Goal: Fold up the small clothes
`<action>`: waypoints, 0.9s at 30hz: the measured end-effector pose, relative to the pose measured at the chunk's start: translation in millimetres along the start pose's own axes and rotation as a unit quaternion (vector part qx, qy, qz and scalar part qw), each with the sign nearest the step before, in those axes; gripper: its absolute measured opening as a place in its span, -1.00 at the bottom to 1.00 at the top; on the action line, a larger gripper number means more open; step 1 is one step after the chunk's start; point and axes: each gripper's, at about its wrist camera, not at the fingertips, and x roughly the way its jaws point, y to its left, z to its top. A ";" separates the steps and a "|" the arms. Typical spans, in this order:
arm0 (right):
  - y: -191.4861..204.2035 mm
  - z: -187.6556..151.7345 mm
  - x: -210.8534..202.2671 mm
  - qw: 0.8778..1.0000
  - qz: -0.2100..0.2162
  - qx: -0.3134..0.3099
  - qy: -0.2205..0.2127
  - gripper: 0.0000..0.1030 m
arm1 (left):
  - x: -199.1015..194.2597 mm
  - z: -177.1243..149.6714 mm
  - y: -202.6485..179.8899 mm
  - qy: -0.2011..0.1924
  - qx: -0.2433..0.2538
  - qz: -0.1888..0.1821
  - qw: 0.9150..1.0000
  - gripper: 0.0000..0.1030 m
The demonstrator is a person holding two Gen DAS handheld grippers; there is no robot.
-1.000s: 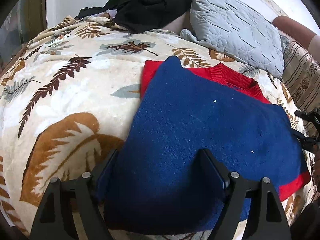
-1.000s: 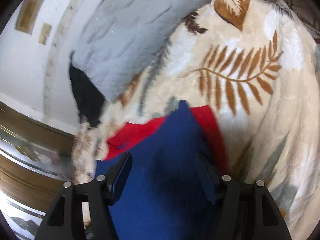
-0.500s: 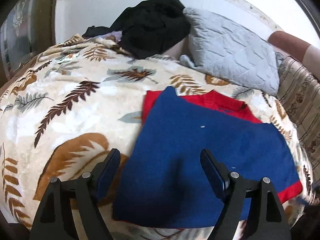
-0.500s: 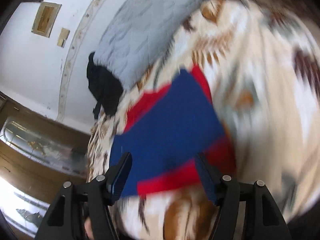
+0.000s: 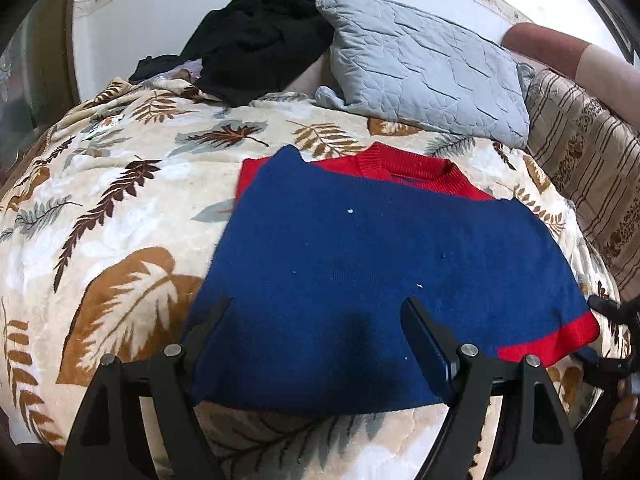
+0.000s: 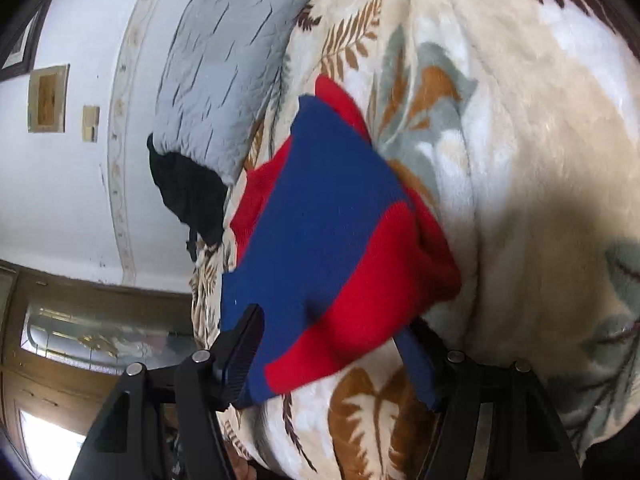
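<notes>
A small blue sweater (image 5: pixel 380 264) with red collar and red hem lies folded flat on a leaf-patterned blanket (image 5: pixel 120 216). My left gripper (image 5: pixel 316 308) hovers open above the sweater's near edge, nothing between its fingers. At the right edge of the left wrist view, the right gripper's black fingers (image 5: pixel 612 312) reach the red hem corner. In the right wrist view the sweater (image 6: pixel 320 208) runs away from me. My right gripper (image 6: pixel 330 322) stands open, its jaws either side of the red hem corner (image 6: pixel 360 300) without pressing on it.
A grey quilted pillow (image 5: pixel 424 64) and a heap of black clothing (image 5: pixel 256 40) lie at the back against the white wall. A striped cushion (image 5: pixel 588 184) stands at the right. The blanket falls away at the near and left edges.
My left gripper has drawn back and risen, so the whole sweater now shows. My right gripper has swung and rolled from over the blue middle to the red hem corner.
</notes>
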 end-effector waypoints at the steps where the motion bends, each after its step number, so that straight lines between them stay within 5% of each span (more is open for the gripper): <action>1: 0.8 2.6 -0.3 1.000 0.000 0.000 -0.008 0.37 | 1.2 0.8 -1.9 0.001 0.002 0.000 1.000 0.60; 4: 6.4 11.1 -0.3 0.999 -0.006 -0.020 -0.031 0.29 | 5.5 3.8 -10.0 0.003 0.009 -0.002 1.000 0.60; 8: 12.5 12.6 4.9 0.997 -0.043 -0.050 -0.026 -0.19 | 24.8 5.5 -21.7 0.033 0.026 -0.001 0.999 0.60; 11: 10.5 12.6 3.9 0.997 -0.041 -0.052 -0.026 -0.17 | 37.1 4.8 -27.8 0.055 0.033 0.006 0.998 0.60; 13: 15.1 13.9 2.9 0.998 -0.021 -0.050 -0.030 0.15 | 30.0 8.8 -29.3 0.037 0.028 0.000 0.999 0.60; 16: 28.0 14.9 6.4 0.996 -0.021 -0.073 -0.038 0.19 | 21.3 16.4 -32.3 0.012 0.021 -0.011 1.000 0.60; 20: 21.6 22.9 21.5 0.997 -0.037 -0.064 -0.033 0.20 | 55.0 12.2 -42.8 0.069 0.049 0.002 0.996 0.60; 22: 22.4 23.8 24.5 0.996 -0.046 -0.068 -0.036 0.02 | 53.1 10.0 -50.6 0.052 0.079 0.019 0.995 0.60; 24: 25.6 23.8 23.6 0.994 -0.064 -0.083 -0.036 -0.30 | 43.7 13.2 -50.2 0.044 0.066 -0.005 0.997 0.60; 27: 30.3 25.7 21.6 0.993 -0.063 -0.090 -0.034 -0.30 | 28.8 21.9 -45.5 0.005 0.041 -0.021 0.999 0.60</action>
